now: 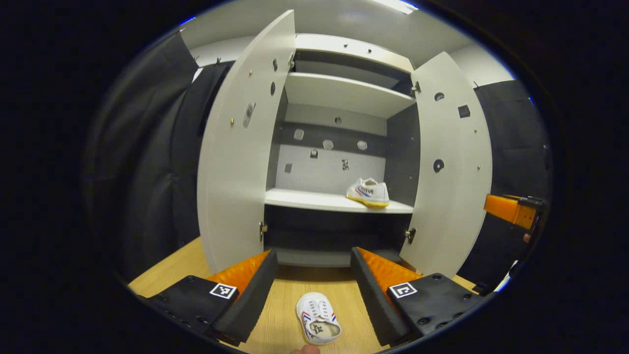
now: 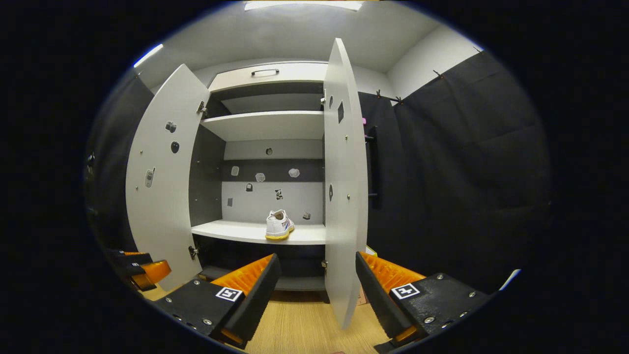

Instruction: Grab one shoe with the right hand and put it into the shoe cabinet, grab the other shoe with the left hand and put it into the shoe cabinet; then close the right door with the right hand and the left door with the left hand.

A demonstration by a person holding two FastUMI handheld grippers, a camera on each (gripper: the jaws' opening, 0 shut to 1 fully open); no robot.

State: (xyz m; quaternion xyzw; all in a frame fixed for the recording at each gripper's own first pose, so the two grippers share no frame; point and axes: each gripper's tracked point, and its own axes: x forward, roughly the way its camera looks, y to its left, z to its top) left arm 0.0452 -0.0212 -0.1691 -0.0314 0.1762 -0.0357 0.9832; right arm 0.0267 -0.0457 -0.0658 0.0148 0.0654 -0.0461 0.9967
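The shoe cabinet (image 1: pixel 344 93) stands with both doors swung wide. One white shoe (image 1: pixel 368 191) with a yellow sole rests on its middle shelf (image 1: pixel 314 200), towards the right; in the right gripper view the same shoe (image 2: pixel 279 225) shows heel-on. A second white shoe (image 1: pixel 318 317) lies on the wooden floor (image 1: pixel 280 314), between the fingers of my left gripper (image 1: pixel 314 275), which is open and not touching it. My right gripper (image 2: pixel 317 280) is open and holds nothing; the edge of the right door (image 2: pixel 344 196) stands just ahead of it.
The left door (image 1: pixel 236 147) and right door (image 1: pixel 452 162) flank the opening. Upper shelves (image 1: pixel 344 91) are bare. Black cloth hangs on both sides. In the left gripper view the other gripper (image 1: pixel 513 209) shows at the far right; in the right gripper view the other gripper (image 2: pixel 142 270) sits low left.
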